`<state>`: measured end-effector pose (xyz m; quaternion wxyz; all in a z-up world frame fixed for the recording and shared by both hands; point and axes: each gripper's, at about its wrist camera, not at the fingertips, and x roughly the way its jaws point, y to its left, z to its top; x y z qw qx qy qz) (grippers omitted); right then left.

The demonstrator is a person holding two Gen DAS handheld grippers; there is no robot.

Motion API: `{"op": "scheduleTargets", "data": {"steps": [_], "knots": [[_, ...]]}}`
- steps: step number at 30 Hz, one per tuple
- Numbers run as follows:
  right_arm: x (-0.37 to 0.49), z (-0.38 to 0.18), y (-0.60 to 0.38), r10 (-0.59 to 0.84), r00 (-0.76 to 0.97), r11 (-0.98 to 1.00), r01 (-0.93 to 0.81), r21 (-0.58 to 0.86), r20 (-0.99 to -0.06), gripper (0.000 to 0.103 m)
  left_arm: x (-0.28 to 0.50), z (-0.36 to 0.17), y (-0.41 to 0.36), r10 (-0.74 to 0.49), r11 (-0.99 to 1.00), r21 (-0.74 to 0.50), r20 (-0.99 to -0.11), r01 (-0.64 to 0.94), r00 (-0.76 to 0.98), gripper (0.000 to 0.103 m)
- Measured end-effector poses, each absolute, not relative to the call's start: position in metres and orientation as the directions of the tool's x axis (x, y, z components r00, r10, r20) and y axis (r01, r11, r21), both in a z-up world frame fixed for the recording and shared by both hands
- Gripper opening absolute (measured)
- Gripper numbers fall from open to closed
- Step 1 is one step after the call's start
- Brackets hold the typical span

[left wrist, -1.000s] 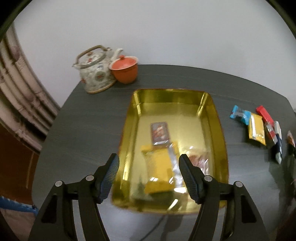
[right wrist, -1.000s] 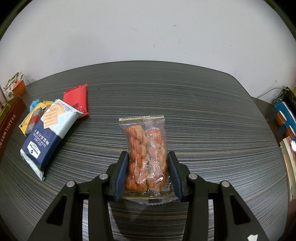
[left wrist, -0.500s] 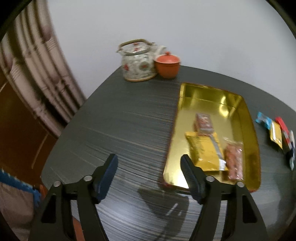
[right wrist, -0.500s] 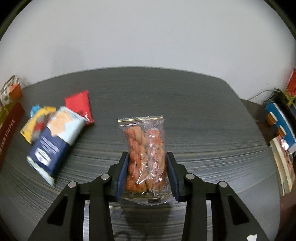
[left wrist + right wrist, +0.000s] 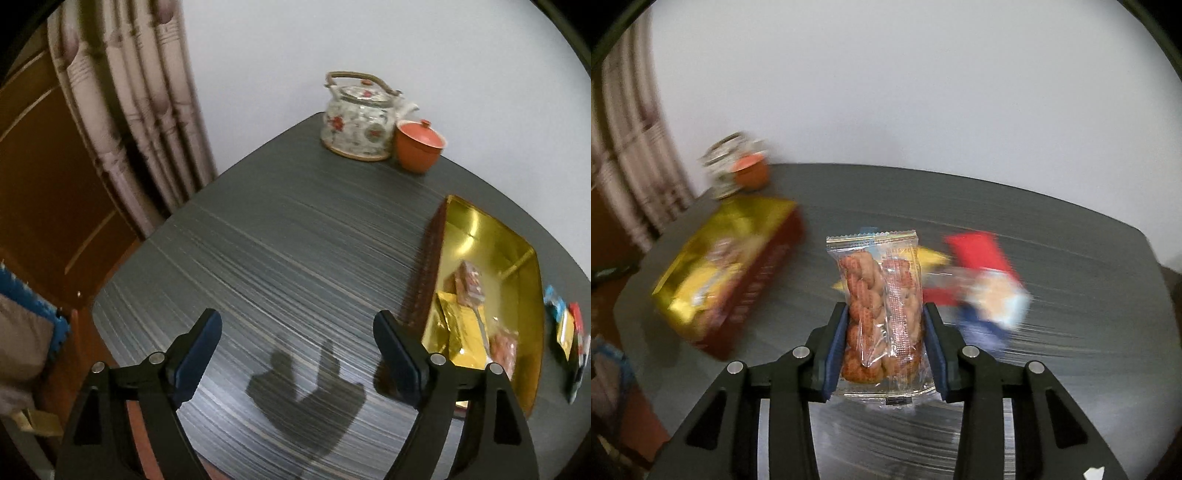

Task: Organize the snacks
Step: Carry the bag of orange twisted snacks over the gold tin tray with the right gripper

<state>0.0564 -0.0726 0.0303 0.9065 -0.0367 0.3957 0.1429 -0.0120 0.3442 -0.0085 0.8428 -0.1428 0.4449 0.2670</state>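
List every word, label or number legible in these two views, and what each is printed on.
None can be read.
Clear twisted-snack packet held in the right gripper: a strip of red print and a dark bottom label, too small to read.
Side of the gold tray: lettering smeared by motion blur.
Blue and white packet: blurred.
Packets inside the tray: print too small.

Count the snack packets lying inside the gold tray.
3: a brown packet farthest back, a gold foil packet in front of it, a clear twist-snack packet beside that. Others may be hidden.
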Motion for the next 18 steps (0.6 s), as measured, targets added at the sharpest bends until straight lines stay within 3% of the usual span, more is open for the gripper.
{"op": "scheduleTargets", "data": {"steps": [6, 18], "knots": [[0.055, 0.029, 0.018, 0.343, 0.589, 0.893, -0.447, 0.058, -0.732, 0.036, -0.013, -0.012, 0.35, 0.321, 0.805, -0.003, -0.839, -0.593, 0.44, 0.085], [0.068, -0.002, 0.103, 0.356, 0.526, 0.846, -0.533, 0.027, -0.773, 0.037, -0.014, -0.014, 0.353, 0.346, 0.79, 0.023, -0.842, -0.613, 0.415, 0.085]]}}
